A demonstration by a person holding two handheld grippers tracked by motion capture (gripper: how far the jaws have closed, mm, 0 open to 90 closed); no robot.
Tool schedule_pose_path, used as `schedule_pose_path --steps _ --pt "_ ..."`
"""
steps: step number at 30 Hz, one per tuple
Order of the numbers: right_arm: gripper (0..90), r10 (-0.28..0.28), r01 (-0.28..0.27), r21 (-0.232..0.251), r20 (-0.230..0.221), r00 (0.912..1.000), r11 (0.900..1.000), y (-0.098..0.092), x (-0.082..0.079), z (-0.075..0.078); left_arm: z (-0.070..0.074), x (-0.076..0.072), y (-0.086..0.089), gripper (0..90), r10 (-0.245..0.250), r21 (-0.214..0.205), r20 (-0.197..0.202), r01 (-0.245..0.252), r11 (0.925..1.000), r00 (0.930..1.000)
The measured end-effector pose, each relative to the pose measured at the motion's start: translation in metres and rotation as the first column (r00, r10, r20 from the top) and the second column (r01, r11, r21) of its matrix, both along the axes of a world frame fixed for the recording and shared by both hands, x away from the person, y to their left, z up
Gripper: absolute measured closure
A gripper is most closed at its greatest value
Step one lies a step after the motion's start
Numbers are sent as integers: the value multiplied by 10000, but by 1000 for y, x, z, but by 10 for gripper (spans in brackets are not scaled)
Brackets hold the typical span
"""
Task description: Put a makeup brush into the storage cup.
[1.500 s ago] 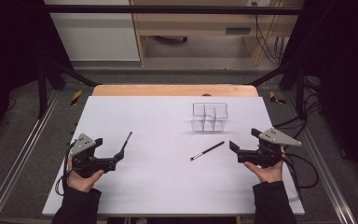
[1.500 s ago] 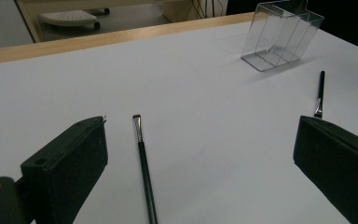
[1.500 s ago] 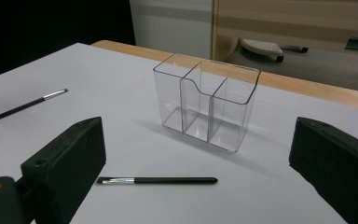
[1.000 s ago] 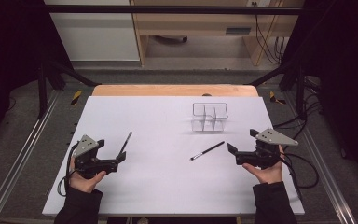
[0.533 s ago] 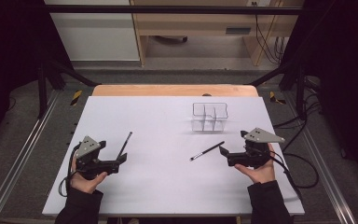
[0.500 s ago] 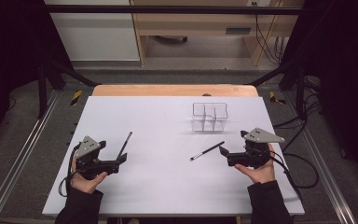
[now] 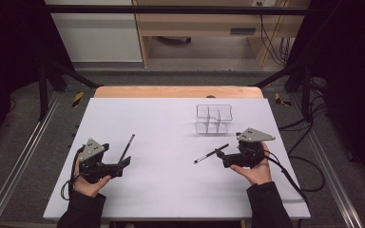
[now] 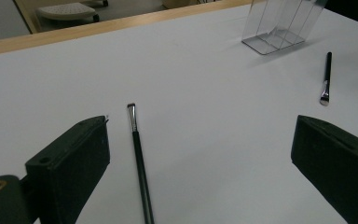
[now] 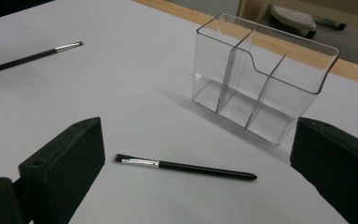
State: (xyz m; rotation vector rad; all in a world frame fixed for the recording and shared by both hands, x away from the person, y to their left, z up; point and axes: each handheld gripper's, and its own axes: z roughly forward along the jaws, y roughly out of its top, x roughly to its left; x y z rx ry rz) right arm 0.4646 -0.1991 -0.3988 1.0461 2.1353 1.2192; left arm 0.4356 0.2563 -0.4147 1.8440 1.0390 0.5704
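Note:
Two thin black makeup brushes lie on the white table [image 7: 171, 190]. One brush [image 7: 126, 147] rests at the left, its lower end by the tips of my left gripper [image 7: 125, 162]. In the left gripper view this brush [image 8: 138, 158] lies between the wide-open jaws of my left gripper [image 8: 200, 140], close to the left one. The other brush [image 7: 211, 153] lies right of centre, just in front of my right gripper [image 7: 221, 155]. In the right gripper view that brush [image 9: 182, 166] lies crosswise on the table between the open jaws of my right gripper [image 9: 198, 140]. Neither gripper holds anything.
A clear plastic organizer [image 7: 214, 118] with several compartments stands upright and empty behind the right brush; it also shows as the organizer [image 9: 261, 79] close ahead of my right gripper. A wooden strip [image 7: 178, 91] edges the table's far side. Cables trail off to the right.
My right gripper has slid left, so its open jaws now flank the right brush. My left gripper has shifted slightly toward the near edge, staying beside the left brush.

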Motion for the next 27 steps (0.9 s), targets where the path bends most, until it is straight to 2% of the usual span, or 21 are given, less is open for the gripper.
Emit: schedule_pose_path --steps 8,17,27 --pt "40 189 -193 -196 -179 9997 9996 8 6 -2 1 0 1 36 25 13 9 -25 10000 10000" --pt "43 453 -482 -462 -626 9970 9978 18 17 -14 0 -1 1 36 31 153 -21 -30 9999 10000" --pt "46 473 -541 -736 -917 9947 9958 24 30 -22 -1 0 -1 36 6 220 -71 -4 9998 10000"
